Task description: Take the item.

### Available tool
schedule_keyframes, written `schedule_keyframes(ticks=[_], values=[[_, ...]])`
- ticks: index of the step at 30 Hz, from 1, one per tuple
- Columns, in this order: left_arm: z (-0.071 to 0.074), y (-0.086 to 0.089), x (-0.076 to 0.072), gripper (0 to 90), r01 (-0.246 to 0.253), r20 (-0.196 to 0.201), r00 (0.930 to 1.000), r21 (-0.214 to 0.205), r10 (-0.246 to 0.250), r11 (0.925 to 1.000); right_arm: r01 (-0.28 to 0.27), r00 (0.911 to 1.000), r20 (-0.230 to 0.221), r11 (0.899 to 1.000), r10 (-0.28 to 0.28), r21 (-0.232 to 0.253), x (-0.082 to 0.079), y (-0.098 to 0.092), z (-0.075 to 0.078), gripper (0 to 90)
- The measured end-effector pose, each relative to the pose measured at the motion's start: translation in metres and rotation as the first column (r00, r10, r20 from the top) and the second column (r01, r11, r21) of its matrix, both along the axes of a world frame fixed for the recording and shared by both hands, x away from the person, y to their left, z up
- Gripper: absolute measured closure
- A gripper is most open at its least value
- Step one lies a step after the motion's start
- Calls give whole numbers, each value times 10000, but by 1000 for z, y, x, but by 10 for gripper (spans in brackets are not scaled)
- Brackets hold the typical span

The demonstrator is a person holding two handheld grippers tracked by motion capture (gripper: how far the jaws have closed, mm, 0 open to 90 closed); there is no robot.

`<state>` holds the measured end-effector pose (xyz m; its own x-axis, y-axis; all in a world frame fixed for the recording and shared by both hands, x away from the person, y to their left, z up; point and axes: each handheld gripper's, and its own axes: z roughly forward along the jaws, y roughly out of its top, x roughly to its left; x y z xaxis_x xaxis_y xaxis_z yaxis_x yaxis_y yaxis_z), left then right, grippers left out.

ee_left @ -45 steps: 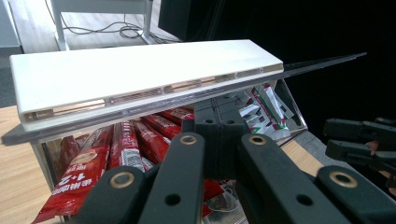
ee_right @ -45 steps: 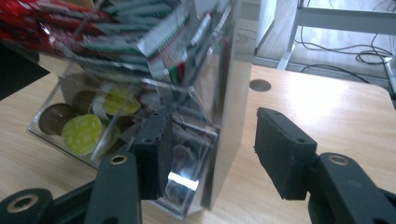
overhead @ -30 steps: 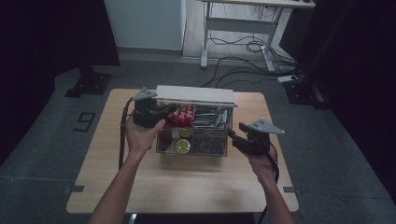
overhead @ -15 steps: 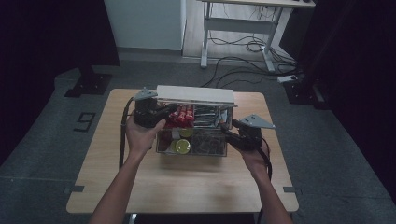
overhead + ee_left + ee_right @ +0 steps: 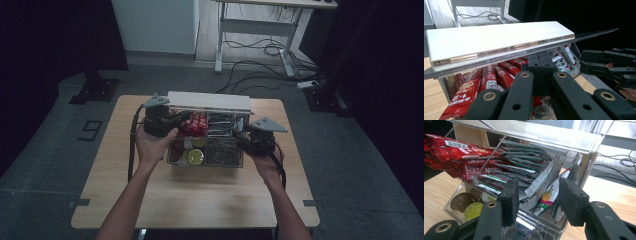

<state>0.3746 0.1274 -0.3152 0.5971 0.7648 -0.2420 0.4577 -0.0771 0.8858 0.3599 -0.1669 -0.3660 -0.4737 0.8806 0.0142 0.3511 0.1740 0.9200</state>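
Table [image 5: 150, 200] of light wood carries a clear acrylic organizer box [image 5: 206, 150] near its far middle, with a white lid [image 5: 209, 101] raised along the box's far edge. Red stick sachets [image 5: 192, 124] lie in the upper left compartment, white-and-green sachets [image 5: 529, 172] stand in the upper right one, and coffee capsules [image 5: 195, 156], one with a yellow-green top, sit in the lower front left section.

The left gripper [image 5: 175, 121] is at the box's left end, its jaws reaching in over the red sachets; in the left gripper view the jaws are close together, but I cannot tell whether they pinch anything. The right gripper [image 5: 537, 198] is at the box's right front corner, jaws spread wide apart with nothing between them, pointing at the white-and-green sachets.
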Motion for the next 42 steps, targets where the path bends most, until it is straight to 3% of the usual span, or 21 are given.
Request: schedule_keyframes(ticks=[29, 38, 42], values=[[0, 0, 0, 899, 13, 12, 10000, 11, -13, 10000, 528, 9986, -73, 9979, -531, -371, 20, 13, -5, 551], [-1, 0, 0, 899, 33, 15, 10000, 4, -33, 10000, 728, 9973, -57, 9938, -735, -838, 21, 20, -4, 576], [-2, 0, 0, 897, 36, 7, 10000, 6, -36, 10000, 621, 9975, -274, 9914, -657, -1152, 23, 25, -9, 601]])
